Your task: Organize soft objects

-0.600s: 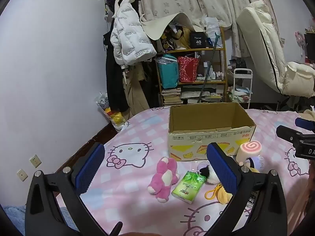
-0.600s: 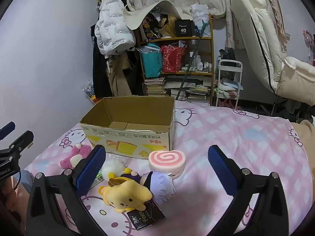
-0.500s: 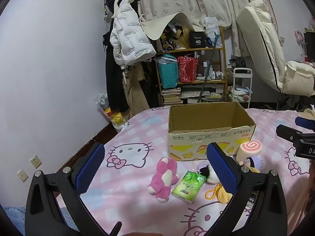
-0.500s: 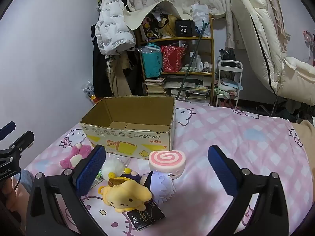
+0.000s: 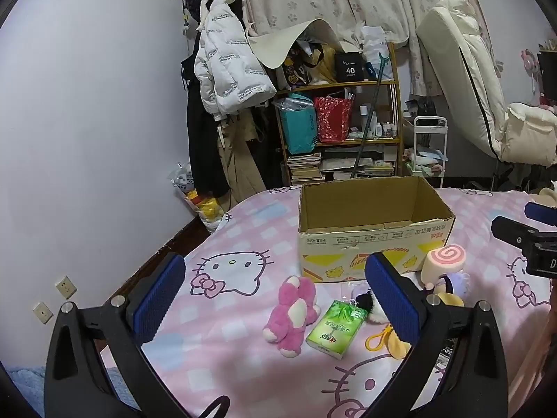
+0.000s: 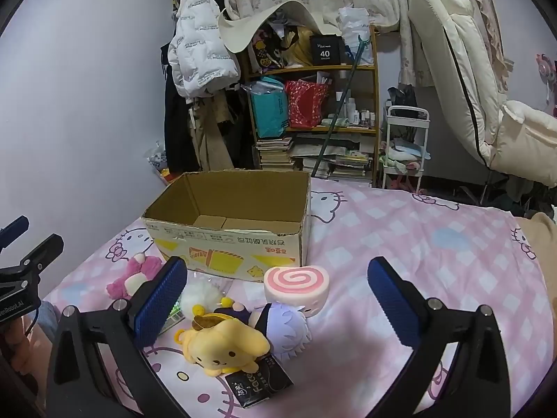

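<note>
Both grippers, left gripper [image 5: 275, 296] and right gripper [image 6: 275, 296], hold fingers wide apart, empty, because the toys lie ahead before the empty cardboard box [image 5: 372, 230].

The left hand-held gripper's pad [image 5: 391, 296] hides most of the yellow plush [image 5: 397, 343] and black-and-white toy [image 5: 367, 304].
</note>
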`<state>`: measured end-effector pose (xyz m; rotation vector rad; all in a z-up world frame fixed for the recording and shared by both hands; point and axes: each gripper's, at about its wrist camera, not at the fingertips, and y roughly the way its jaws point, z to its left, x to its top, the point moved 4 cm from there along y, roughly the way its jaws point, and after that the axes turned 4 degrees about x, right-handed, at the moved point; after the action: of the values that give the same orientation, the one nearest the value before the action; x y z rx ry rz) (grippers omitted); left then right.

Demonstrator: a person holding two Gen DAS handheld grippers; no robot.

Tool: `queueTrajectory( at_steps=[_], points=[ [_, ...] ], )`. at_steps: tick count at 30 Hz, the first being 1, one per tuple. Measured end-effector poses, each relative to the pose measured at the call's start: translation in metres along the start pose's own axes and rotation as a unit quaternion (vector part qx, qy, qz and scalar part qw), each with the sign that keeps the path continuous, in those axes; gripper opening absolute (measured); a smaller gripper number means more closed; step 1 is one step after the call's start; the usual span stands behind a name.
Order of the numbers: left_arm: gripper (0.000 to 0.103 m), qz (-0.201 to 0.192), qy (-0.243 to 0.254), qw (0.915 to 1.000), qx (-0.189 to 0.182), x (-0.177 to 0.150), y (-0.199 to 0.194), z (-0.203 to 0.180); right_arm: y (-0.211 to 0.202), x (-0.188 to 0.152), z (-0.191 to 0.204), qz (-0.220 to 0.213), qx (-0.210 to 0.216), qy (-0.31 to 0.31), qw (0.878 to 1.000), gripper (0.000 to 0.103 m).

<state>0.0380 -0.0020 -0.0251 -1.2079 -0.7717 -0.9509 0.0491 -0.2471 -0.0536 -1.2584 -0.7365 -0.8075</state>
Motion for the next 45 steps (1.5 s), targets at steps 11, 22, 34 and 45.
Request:
queueTrajectory(
  at_steps=[11,22,34,45],
  points=[
    [0.102,0.003,0.004,1.0000,0.000,-0.0011,0.0043,-0.0030,-0.0004,-0.0003,0.0005,-0.002,0.000,-0.001,1.000,0.103],
    [0.102,0.004,0.006,1.0000,0.000,0.0002,0.0049,-0.0018,-0.0017,-0.0013,0.0010,-0.001,0.001,-0.002,1.000,0.103],
    [0.102,0.006,0.008,1.0000,-0.001,-0.0003,0.0052,-0.0030,-0.0013,0.0014,0.0008,-0.001,0.001,0.001,1.000,0.103],
    [0.102,0.005,0.009,1.0000,0.002,-0.0012,0.0048,-0.0045,-0.0015,0.0020,0.0001,-0.001,0.001,0.001,1.000,0.103]
  ],
)
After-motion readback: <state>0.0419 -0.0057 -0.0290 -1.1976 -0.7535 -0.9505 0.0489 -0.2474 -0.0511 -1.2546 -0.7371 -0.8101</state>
